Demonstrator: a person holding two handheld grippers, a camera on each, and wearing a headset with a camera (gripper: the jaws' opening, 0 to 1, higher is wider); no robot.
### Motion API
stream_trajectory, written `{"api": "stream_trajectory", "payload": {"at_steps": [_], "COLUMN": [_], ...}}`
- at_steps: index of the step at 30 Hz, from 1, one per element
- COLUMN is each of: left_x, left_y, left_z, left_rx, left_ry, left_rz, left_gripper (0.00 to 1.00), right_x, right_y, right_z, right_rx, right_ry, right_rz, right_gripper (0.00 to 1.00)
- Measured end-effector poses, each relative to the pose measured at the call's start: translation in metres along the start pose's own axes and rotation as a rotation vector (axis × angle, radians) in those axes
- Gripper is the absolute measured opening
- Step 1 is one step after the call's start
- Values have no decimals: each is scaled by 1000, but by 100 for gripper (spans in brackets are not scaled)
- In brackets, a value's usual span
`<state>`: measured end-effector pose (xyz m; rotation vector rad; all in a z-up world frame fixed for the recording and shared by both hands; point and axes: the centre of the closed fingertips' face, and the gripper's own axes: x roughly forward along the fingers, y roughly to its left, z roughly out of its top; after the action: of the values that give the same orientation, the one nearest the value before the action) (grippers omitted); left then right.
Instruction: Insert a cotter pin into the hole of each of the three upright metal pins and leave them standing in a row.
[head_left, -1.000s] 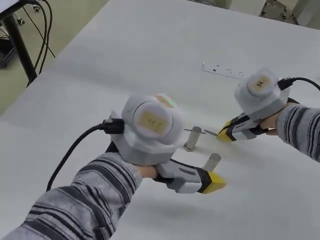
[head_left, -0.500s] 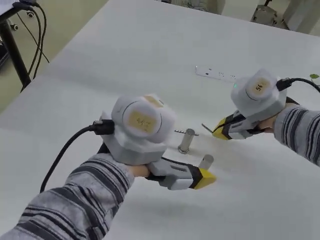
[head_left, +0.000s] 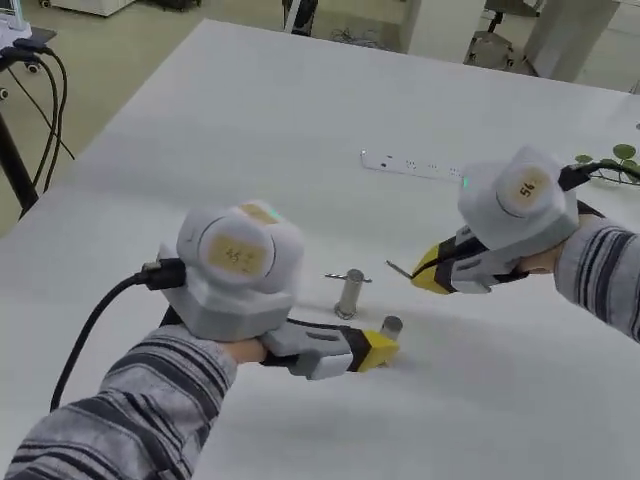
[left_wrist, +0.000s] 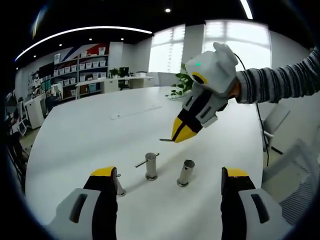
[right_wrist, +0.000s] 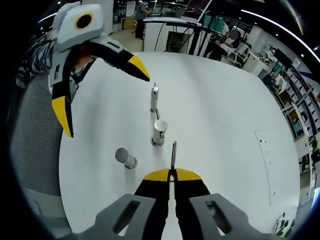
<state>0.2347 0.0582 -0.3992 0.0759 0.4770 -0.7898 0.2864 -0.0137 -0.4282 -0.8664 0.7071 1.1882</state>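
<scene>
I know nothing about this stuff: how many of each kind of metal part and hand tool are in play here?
Upright metal pins: 3
Cotter pins: 2 sure, one in the right gripper, one through the middle pin; a possible third is too small to confirm
Grippers: 2, counting the left gripper
Total: 7

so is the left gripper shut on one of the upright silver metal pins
No, the left gripper has its yellow-tipped fingers wide apart, with two upright silver metal pins free between them.
</scene>
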Motion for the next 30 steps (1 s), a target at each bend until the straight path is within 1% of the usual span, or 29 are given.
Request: {"api": "stream_trajectory", "payload": {"at_steps": [2, 5, 9, 11, 13, 15, 19, 21, 22, 23, 25, 27, 30], "left_x": [-1, -2, -2, -2, -3, -3, -4, -5, -5, -6, -6, -7, -8], "left_y": [-4, -9, -13, -12, -13, -17, -18, -20, -21, -21, -23, -26, -31], "left_z": [0, 1, 5, 6, 7, 8, 9, 10, 10, 11, 11, 10, 11], "left_rx": [0, -3, -11, -16, -22, -55, -99, -138, -163, -169, -192, -223, -259], "left_ry": [0, -6, -17, -19, -23, -27, -37, -45, -49, -54, -58, -61, -83], "left_rz": [-9, -20, -22, -14, -15, -30, -36, -51, -55, -56, -63, -79, -101], "left_gripper": [81, 73, 70, 69, 67, 63, 53, 48, 45, 42, 38, 36, 33], "right_x": [-6, -13, -19, -21, -22, -24, -26, -28, -29, -29, -30, -31, -32], "right_y": [8, 17, 31, 37, 41, 47, 54, 57, 60, 62, 65, 68, 72], "right_z": [4, 10, 15, 17, 20, 22, 27, 30, 32, 33, 34, 36, 38], "right_rx": [-14, -56, -106, -148, -168, -177, -226, -259, -281, -286, -313, -322, -336], "right_ry": [-9, -20, -39, -44, -60, -70, -86, -97, -110, -109, -111, -115, -121], "right_rz": [4, 5, 11, 5, -2, 2, -13, -22, -23, -24, -34, -35, -39], "right_gripper": [0, 0, 0, 0, 0, 0, 0, 0, 0, 0, 0, 0, 0]}}
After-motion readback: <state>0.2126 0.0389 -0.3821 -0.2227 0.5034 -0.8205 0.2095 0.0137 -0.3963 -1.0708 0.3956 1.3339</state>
